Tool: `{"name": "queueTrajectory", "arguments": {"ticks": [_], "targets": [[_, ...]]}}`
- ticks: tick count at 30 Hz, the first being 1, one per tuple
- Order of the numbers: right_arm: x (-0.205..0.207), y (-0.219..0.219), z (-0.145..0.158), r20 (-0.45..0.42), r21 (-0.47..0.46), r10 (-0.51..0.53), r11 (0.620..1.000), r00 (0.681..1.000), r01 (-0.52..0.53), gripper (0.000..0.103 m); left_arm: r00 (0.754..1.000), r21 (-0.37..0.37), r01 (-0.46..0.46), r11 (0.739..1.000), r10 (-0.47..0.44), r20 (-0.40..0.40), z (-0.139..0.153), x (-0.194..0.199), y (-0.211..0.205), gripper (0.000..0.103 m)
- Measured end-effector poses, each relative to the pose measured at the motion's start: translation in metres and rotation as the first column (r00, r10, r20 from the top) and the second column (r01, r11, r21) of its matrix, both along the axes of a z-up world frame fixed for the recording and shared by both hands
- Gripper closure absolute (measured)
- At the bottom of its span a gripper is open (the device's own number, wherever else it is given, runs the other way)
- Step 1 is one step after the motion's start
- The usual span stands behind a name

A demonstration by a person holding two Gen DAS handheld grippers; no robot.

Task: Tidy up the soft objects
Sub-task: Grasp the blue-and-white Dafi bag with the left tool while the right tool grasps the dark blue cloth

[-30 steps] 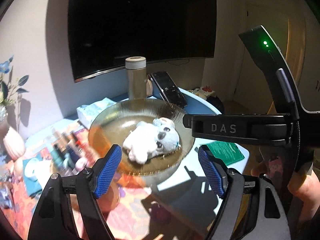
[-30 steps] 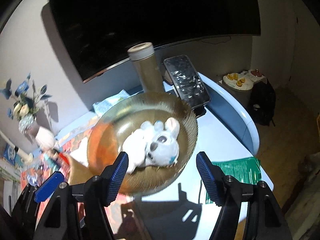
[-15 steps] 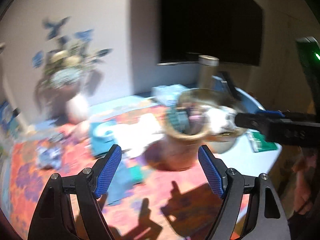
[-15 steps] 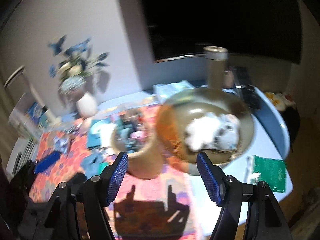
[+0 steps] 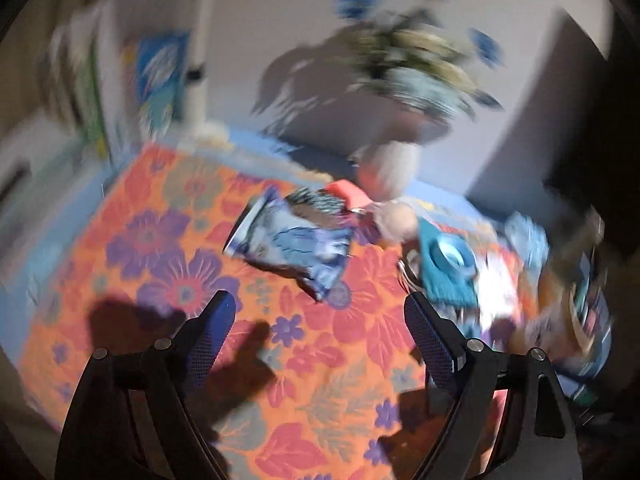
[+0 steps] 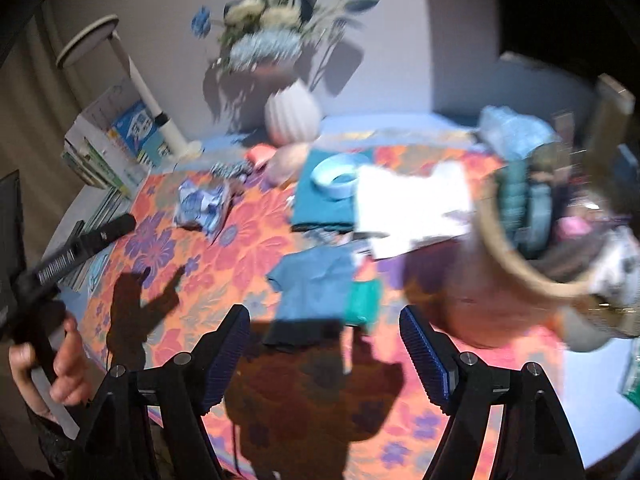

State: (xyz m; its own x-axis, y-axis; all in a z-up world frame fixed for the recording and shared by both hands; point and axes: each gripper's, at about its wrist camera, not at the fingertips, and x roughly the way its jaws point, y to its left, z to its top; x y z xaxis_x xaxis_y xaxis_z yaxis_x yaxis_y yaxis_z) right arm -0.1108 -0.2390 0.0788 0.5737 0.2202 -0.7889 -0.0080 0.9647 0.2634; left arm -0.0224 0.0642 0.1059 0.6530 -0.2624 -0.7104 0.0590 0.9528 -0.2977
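Two tools opening, empty | floral tablecloth [image 6: 256, 248], cluttered | flower vase [image 6: 292, 114] by wall

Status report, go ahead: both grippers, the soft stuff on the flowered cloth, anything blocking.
Left gripper and right gripper empty, jaws opening. Blue cloth lies loose ahead of right gripper; crumpled blue packet ahead of left. Nothing in the way.

1. Both views have swung off the bowl w/ plush toy, across to the floral cloth [image 5: 168, 240].
2. Left claw [image 5: 320, 316] now faces a crumpled blue wrapper [image 5: 292, 244]; jaws opening, nothing between.
3. Right claw [image 6: 325, 332] now over a blue cloth [image 6: 312, 280]; jaws opening, empty.
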Motion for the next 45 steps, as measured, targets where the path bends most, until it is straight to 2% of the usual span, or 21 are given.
{"name": "queueTrajectory", "arguments": {"ticks": [2, 5, 7, 12, 15, 17, 20, 22, 23, 24, 25, 26, 27, 29, 30, 32, 38, 41, 45], "targets": [[0.012, 0.008, -0.011, 0.005, 0.0, 0.005, 1.0, 1.0, -0.005, 0.027, 0.998, -0.075, -0.051, 0.996, 0.048, -0.036, -0.015, 0.016, 0.016, 0.018], [0.028, 0.016, -0.027, 0.012, -0.047, 0.009, 0.999, 1.0, -0.008, 0.027, 0.992, -0.139, -0.103, 0.985, 0.092, -0.081, -0.037, 0.04, 0.031, 0.018], [0.04, 0.021, -0.037, -0.003, -0.086, 0.013, 0.996, 1.0, -0.014, 0.027, 0.989, -0.167, -0.127, 0.978, 0.112, -0.098, -0.047, 0.053, 0.032, 0.018], [0.056, 0.024, -0.057, -0.03, -0.108, 0.042, 0.993, 0.999, -0.045, 0.027, 0.975, -0.237, -0.171, 0.956, 0.13, -0.18, -0.074, 0.086, 0.026, 0.018], [0.058, 0.031, -0.062, -0.017, -0.164, 0.071, 0.984, 0.997, -0.073, 0.027, 0.963, -0.262, -0.208, 0.943, 0.15, -0.223, -0.087, 0.101, 0.019, 0.017], [0.058, 0.036, -0.063, -0.008, -0.194, 0.091, 0.977, 0.996, -0.09, 0.027, 0.961, -0.273, -0.223, 0.936, 0.163, -0.225, -0.092, 0.107, 0.015, 0.017], [0.061, 0.045, -0.067, 0.005, -0.235, 0.118, 0.965, 0.993, -0.113, 0.027, 0.96, -0.239, -0.234, 0.942, 0.186, -0.207, -0.09, 0.113, 0.005, 0.018], [0.062, 0.053, -0.07, 0.01, -0.275, 0.129, 0.954, 0.992, -0.122, 0.028, 0.962, -0.218, -0.227, 0.949, 0.184, -0.2, -0.089, 0.115, 0.0, 0.023], [0.062, 0.056, -0.071, 0.014, -0.294, 0.134, 0.948, 0.991, -0.124, 0.036, 0.965, -0.218, -0.217, 0.952, 0.175, -0.196, -0.089, 0.116, -0.004, 0.026], [0.062, 0.06, -0.073, 0.018, -0.314, 0.139, 0.941, 0.99, -0.126, 0.043, 0.968, -0.224, -0.205, 0.953, 0.164, -0.188, -0.088, 0.116, -0.006, 0.035], [0.061, 0.064, -0.074, 0.013, -0.323, 0.146, 0.937, 0.989, -0.134, 0.057, 0.972, -0.223, -0.191, 0.956, 0.154, -0.175, -0.086, 0.116, -0.009, 0.04], [0.06, 0.066, -0.076, 0.01, -0.332, 0.153, 0.933, 0.988, -0.141, 0.068, 0.974, -0.203, -0.187, 0.961, 0.155, -0.166, -0.084, 0.115, -0.011, 0.041], [0.059, 0.068, -0.077, 0.013, -0.343, 0.16, 0.928, 0.987, -0.146, 0.072, 0.975, -0.189, -0.183, 0.965, 0.154, -0.157, -0.083, 0.114, -0.011, 0.045], [0.053, 0.072, -0.077, 0.022, -0.346, 0.185, 0.923, 0.982, -0.166, 0.089, 0.98, -0.176, -0.167, 0.97, 0.144, -0.139, -0.08, 0.111, -0.012, 0.048], [0.05, 0.074, -0.076, 0.029, -0.342, 0.196, 0.923, 0.98, -0.175, 0.091, 0.982, -0.173, -0.158, 0.972, 0.136, -0.132, -0.079, 0.108, -0.011, 0.053], [0.042, 0.075, -0.07, 0.057, -0.332, 0.209, 0.926, 0.976, -0.179, 0.093, 0.985, -0.173, -0.137, 0.975, 0.116, -0.124, -0.076, 0.103, -0.012, 0.055], [0.022, 0.067, -0.041, 0.152, -0.172, 0.257, 0.958, 0.954, -0.231, 0.094, 0.998, -0.156, -0.049, 0.987, 0.042, -0.047, -0.056, 0.068, -0.011, 0.056], [0.012, 0.068, -0.036, 0.155, -0.138, 0.272, 0.958, 0.95, -0.252, 0.094, 0.999, -0.136, 0.02, 0.991, -0.023, -0.023, -0.044, 0.049, -0.013, 0.056], [0.0, 0.072, -0.05, 0.091, -0.079, 0.299, 0.953, 0.95, -0.293, 0.094, 0.995, -0.078, 0.094, 0.992, -0.095, -0.004, -0.032, 0.023, -0.019, 0.056]]}}
